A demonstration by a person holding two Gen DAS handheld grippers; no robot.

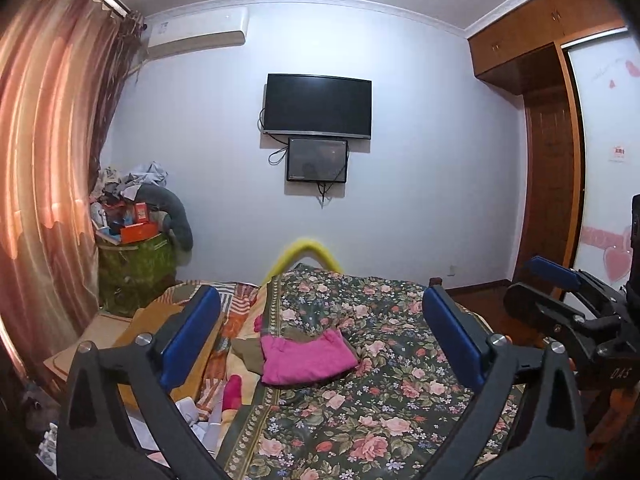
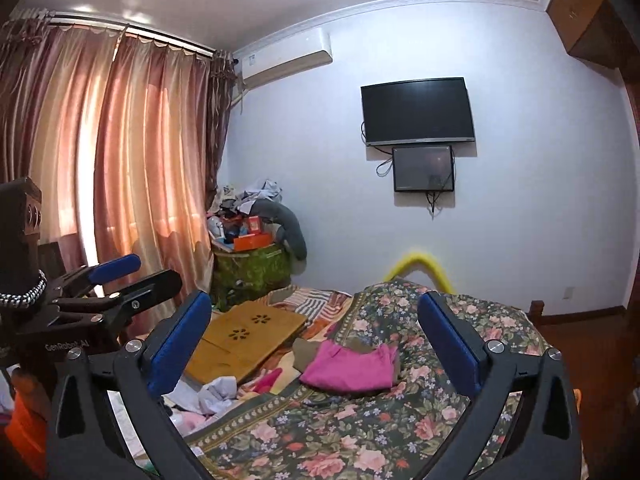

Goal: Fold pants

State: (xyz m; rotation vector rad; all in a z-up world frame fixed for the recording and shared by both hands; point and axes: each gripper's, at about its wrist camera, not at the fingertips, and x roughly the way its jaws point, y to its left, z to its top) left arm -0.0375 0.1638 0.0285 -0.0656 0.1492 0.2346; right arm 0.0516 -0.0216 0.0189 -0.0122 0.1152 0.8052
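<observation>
Room was dim, daylight glowed through curtains [image 2: 132,152], heavy fisheye bending and dark vignette at edges, centre stayed sharp

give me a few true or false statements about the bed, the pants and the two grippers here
1. The pink pants lie folded on the floral bedspread. True.
2. The left gripper is shut on the pants. False: it is open and holds nothing.
3. The right gripper is open. True.
4. The television on the wall shows a bright picture. False: its screen is dark.
5. A wooden lap desk lies left of the pants. True.
</observation>
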